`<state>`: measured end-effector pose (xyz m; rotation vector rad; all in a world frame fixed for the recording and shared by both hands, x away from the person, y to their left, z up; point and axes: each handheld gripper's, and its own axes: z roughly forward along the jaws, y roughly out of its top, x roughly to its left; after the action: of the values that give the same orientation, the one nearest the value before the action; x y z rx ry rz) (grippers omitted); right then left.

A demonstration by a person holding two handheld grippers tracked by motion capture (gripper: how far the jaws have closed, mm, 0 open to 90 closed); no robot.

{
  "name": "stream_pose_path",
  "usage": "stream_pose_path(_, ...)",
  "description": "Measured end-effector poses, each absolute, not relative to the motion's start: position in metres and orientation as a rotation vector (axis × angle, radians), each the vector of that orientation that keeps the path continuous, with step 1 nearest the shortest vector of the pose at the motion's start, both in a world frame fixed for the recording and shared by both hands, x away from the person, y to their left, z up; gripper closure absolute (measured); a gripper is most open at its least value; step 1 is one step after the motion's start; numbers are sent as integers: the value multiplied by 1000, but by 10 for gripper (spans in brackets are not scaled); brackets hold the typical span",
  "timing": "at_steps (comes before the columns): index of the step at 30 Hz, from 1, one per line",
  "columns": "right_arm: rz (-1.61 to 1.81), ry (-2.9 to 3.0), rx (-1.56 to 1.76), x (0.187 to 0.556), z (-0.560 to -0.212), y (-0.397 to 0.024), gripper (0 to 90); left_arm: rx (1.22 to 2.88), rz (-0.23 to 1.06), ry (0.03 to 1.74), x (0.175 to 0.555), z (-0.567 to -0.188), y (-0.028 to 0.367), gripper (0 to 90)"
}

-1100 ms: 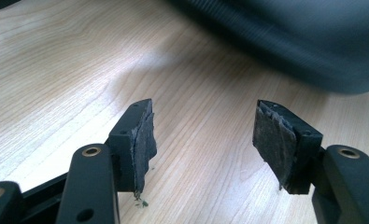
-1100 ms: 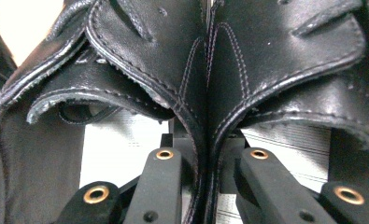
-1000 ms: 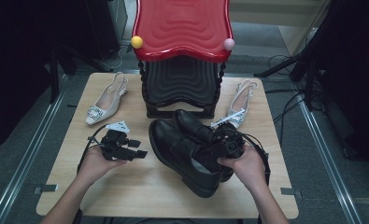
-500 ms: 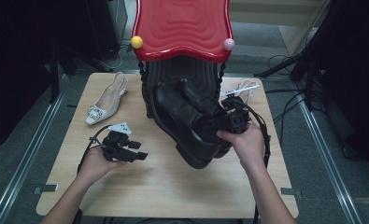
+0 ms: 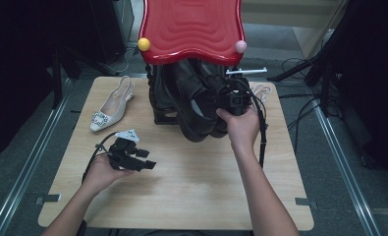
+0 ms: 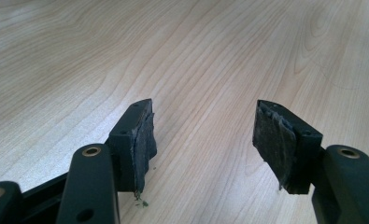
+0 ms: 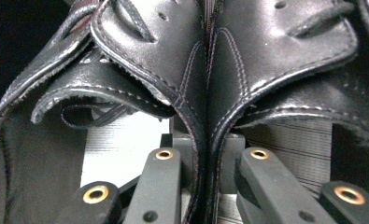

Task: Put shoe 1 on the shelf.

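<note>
I read the right gripper [image 5: 231, 98] as raised off the table [image 5: 191, 196], up at the front of the black rack [image 5: 157, 105] that stands under the red wavy tray [image 5: 191, 29]. Its jaws are clamped on a pair of black leather shoes [image 5: 194, 105], which hang tilted with toes down toward the tabletop and their upper ends tucked under the tray's front edge. The shoes sit just to the left of the gripper in the high view, touching it.

The right gripper view gives the detail I cannot get from above: the two jaws pinch the inner side walls of both shoes [image 7: 205, 93] together, one jaw inside each shoe opening, with the stitched leather collars pressed flat against each other between the pads. Grey insoles show behind the jaws.

The left gripper [image 5: 132, 156] rests low on the table at the near left, held in the left hand [image 5: 100, 172], well apart from the shoes. In the left gripper view its pads [image 6: 145, 140] stand wide apart with bare wood grain between them.

The high view also shows a cream slingback pump with a jewelled buckle [image 5: 109, 105] lying on the table left of the rack, and part of a matching second pump [image 5: 263, 91] behind the right gripper.
</note>
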<state>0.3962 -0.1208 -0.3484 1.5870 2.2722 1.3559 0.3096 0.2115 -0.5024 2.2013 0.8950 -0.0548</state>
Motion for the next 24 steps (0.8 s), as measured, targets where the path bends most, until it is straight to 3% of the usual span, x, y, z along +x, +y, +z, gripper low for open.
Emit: stream_pose_path(24, 1392, 1926, 1738, 427, -376, -74, 826, 2208, -70, 880, 309, -504, 209, 385)
